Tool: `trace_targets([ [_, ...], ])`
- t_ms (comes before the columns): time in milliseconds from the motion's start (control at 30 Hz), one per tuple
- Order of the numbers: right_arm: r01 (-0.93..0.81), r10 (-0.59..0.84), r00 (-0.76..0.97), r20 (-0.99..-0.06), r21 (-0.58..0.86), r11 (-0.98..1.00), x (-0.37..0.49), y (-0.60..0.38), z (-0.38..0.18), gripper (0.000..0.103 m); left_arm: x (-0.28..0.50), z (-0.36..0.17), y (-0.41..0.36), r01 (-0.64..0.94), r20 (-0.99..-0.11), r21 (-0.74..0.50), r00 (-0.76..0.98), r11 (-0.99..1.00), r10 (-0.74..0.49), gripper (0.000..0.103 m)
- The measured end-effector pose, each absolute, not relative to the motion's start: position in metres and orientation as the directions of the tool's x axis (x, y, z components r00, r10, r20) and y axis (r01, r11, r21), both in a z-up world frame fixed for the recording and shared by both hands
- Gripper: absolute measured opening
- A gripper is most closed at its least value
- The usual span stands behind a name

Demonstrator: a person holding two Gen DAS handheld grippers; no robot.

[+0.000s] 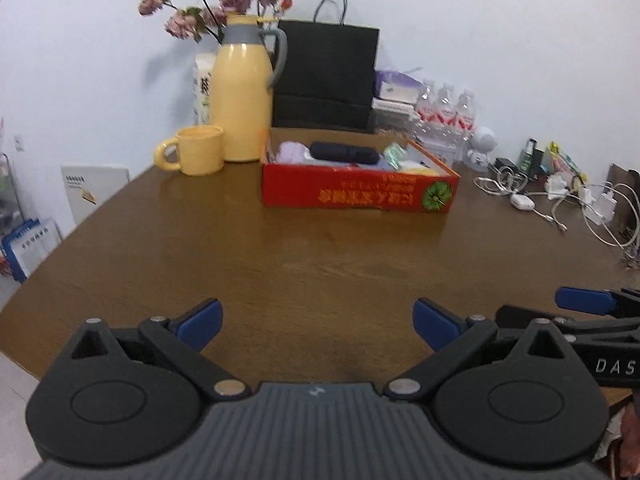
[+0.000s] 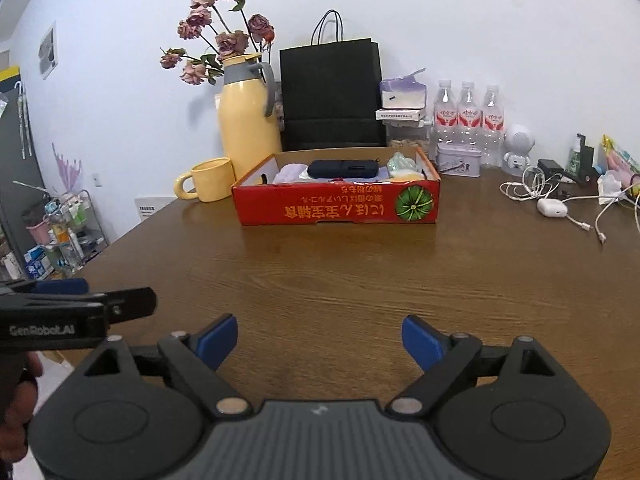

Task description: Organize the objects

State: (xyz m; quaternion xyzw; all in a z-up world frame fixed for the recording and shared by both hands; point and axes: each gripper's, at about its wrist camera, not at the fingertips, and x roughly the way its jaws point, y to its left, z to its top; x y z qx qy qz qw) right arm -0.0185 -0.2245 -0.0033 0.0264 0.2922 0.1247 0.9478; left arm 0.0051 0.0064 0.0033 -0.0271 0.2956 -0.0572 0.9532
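Two hand-held grippers hover side by side over the near edge of a brown wooden table (image 2: 340, 280), both empty. The left gripper (image 1: 318, 326), black with blue pads, has its jaws spread wide apart with only bare tabletop between them. The right gripper (image 2: 320, 344) likewise stands with its jaws well apart and nothing in them; its blue fingertip (image 1: 586, 300) shows at 3 o'clock in the left wrist view, just beside its neighbour.

At 12 o'clock from both grippers, well apart from them, sits a shallow red cardboard box (image 2: 336, 206) printed with orange characters and a green melon emblem. Inside it lie a dark navy oblong zip case (image 2: 342, 169), a pale lilac soft bundle (image 2: 290, 172) at its 9 o'clock and a greenish wrapped item (image 2: 402, 162) at its 3 o'clock.

Just beside the box at 10 o'clock stand a yellow ceramic mug (image 2: 208, 180) and a tall yellow jug with a grey collar and handle (image 2: 248, 120), holding dried pink roses (image 2: 218, 32). A black paper carrier bag (image 2: 332, 96) rises behind the box. At 2 o'clock are three clear water bottles with red labels (image 2: 468, 114), a small white robot figurine (image 2: 518, 148) and tangled white charging cables (image 2: 560, 196).
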Motion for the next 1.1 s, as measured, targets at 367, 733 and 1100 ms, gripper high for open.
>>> trace_targets([
  [367, -0.165, 0.233, 0.83, -0.507, 0.177, 0.97, -0.02, -0.237, -0.003, 0.09, -0.002, 0.003, -0.006, 0.136, -0.562, -0.053, 0.815, 0.989, -0.142, 0.103],
  [733, -0.171, 0.239, 0.802, -0.547, 0.173, 0.97, -0.017, -0.235, -0.01, 0.09, -0.002, 0.004, -0.006, 0.145, -0.557, -0.052, 0.817, 0.988, -0.149, 0.103],
  [1100, -0.177, 0.231, 0.804, -0.548, 0.151, 0.973, -0.02, -0.234, -0.009, 0.09, -0.003, 0.004, -0.008, 0.145, -0.558, -0.052, 0.816, 0.988, -0.149, 0.103],
])
